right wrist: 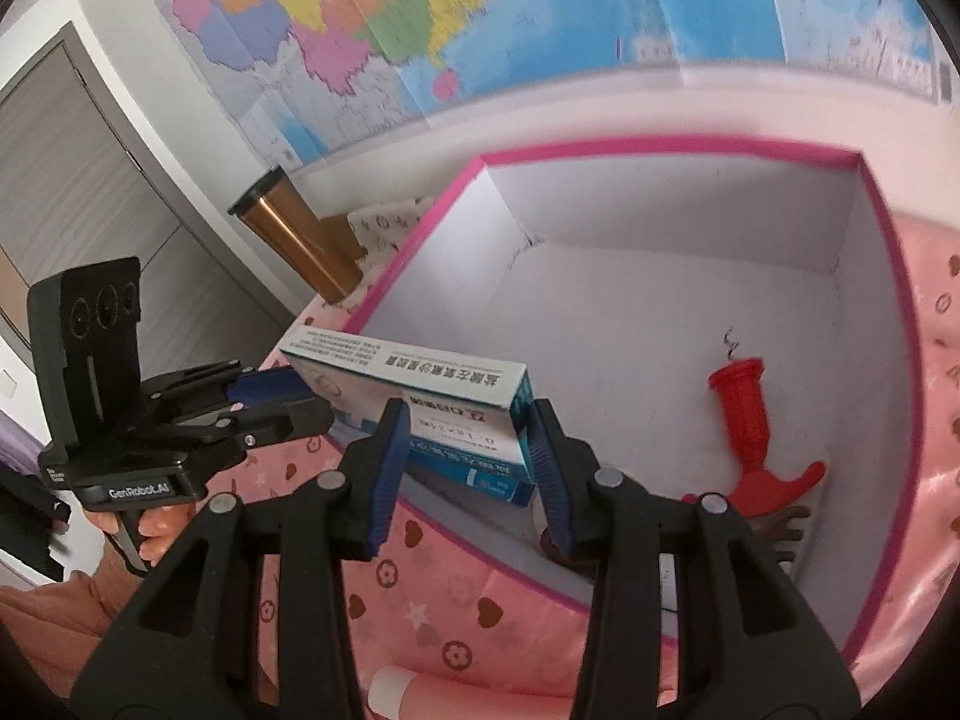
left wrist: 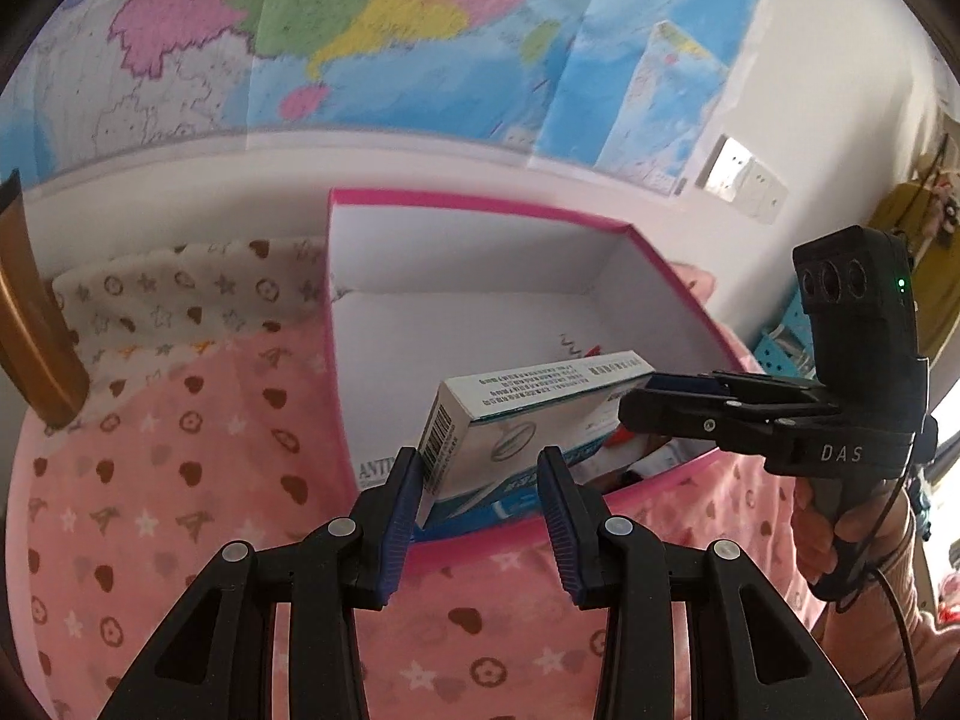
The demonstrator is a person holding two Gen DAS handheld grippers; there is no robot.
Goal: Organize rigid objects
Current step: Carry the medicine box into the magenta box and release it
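Right hand-held gripper [right wrist: 468, 468]: fingers closed onto one end of the medicine carton [right wrist: 420, 402], blue pads pressing its two narrow sides. Left hand-held gripper [left wrist: 480, 498]: we see the carton's barcode end lying between its fingers; the left pad touches or nearly touches the carton, the right pad seems to stand a little clear, so we cannot tell whether it truly grips.

Carton position: held in the air, roughly level, spanning the near pink rim of the open box [right wrist: 888, 312], one end over the white interior. A red corkscrew [right wrist: 750, 432] lies on the box floor toward the right wall, and a brown comb-like item [right wrist: 780, 534] lies just below it.

Handling, as we judge it: thin printed cardboard, light, probably part hollow. Walls stiff along the edges but easily dented on the broad faces, so light squeeze only. Glossy print may slide against the pads if tilted. Best hold is across the narrow sides near an end, where the flaps stiffen it, as the right one has it.

Surface beneath: pink heart-print blanket [left wrist: 180, 480]. A copper-coloured tumbler [right wrist: 300, 240] stands beyond the box.
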